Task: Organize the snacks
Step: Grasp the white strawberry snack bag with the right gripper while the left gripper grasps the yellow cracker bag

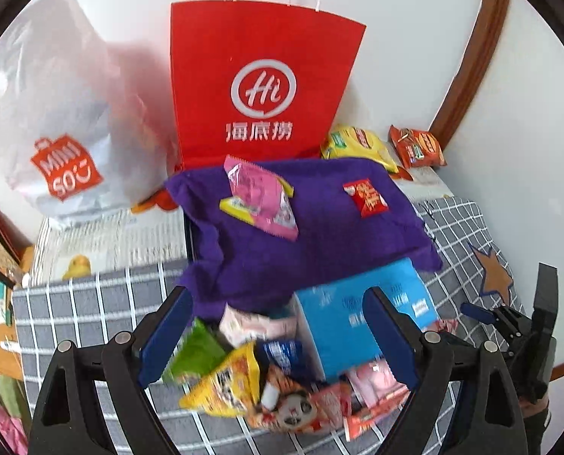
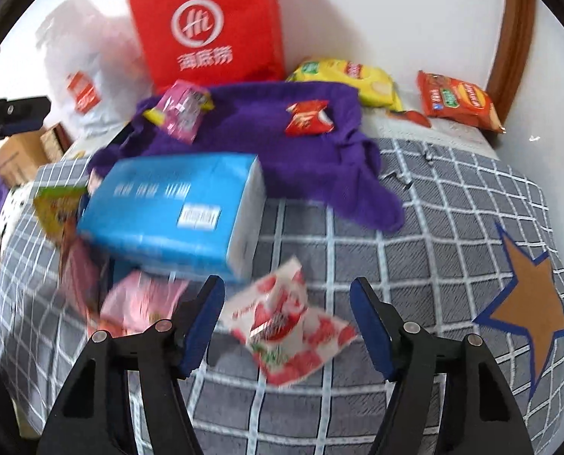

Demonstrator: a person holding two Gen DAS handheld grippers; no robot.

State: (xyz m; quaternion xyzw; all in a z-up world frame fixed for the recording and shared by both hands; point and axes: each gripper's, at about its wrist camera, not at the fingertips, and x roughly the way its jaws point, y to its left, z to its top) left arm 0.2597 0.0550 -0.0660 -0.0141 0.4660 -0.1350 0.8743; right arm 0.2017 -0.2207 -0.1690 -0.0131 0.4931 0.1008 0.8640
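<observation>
Right gripper [image 2: 287, 322] jaws apart, pads not touching: strawberry packet [image 2: 285, 322] lies between them at lower centre, long axis slanting toward lower right. Left gripper [image 1: 278, 335] unclenched over snack pile [image 1: 267, 386], farther off.

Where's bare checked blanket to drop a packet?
Free: the checked blanket between the purple cloth and the star patch. Crowded: left of the blue box, where packets pile up.
</observation>
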